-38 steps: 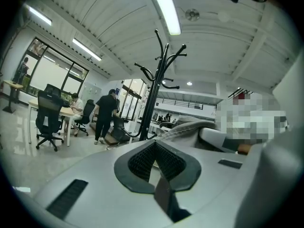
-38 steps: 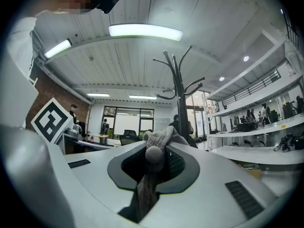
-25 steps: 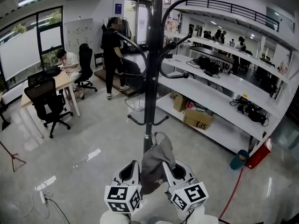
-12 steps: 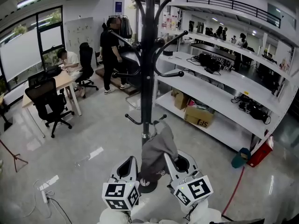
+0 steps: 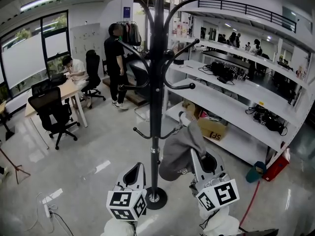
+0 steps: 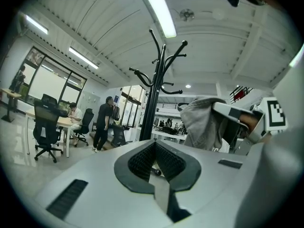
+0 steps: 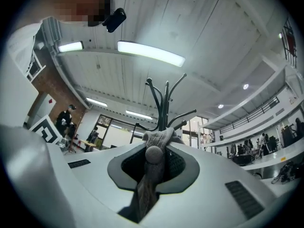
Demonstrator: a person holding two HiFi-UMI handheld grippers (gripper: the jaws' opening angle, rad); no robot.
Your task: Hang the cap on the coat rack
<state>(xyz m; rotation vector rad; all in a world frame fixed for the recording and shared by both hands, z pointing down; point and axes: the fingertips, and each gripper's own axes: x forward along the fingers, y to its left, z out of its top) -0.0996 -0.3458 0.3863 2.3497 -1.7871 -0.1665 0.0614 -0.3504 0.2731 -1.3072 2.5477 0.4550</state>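
Observation:
The black coat rack (image 5: 156, 82) stands straight ahead, its round base (image 5: 156, 199) on the grey floor. A grey cap (image 5: 178, 150) hangs in the air just right of the pole, below the small lower hooks (image 5: 171, 132). My right gripper (image 5: 196, 157) is shut on the cap; in the right gripper view the cap's fabric (image 7: 153, 163) is pinched between the jaws, with the rack (image 7: 165, 103) beyond. My left gripper (image 5: 133, 177) sits low, left of the pole, shut with nothing in it (image 6: 155, 148). The left gripper view shows the cap (image 6: 202, 125) off to its right.
Long white shelves (image 5: 236, 90) with equipment run along the right, a cardboard box (image 5: 212, 129) on the lowest one. A desk with office chairs (image 5: 49, 107) and people is at the left. A teal bucket (image 5: 255, 172) and a floor cable (image 5: 47, 205) lie nearby.
The right gripper has carried the cap up and to the right, away from the left gripper. The left gripper stays low. The rack's base has come into view.

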